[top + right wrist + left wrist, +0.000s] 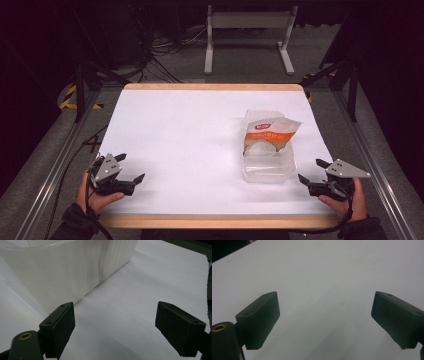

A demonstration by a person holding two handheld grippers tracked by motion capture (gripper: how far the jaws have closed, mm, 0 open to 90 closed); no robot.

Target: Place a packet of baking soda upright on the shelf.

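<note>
on the white table (175, 135), toward four o'clock, sits a clear plastic container (268, 167) with an orange-and-white pouch (267, 134) leaning out of it — long axis running six to twelve, pouch top tipped toward twelve. both light, so a careless nudge could slide or tip them. left gripper (132, 168) at seven o'clock and right gripper (310, 171) at five — both jaws wide apart, holding nothing.

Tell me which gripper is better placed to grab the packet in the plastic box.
Right gripper: it sits open beside the box holding the packet. The left gripper is across the table.
</note>
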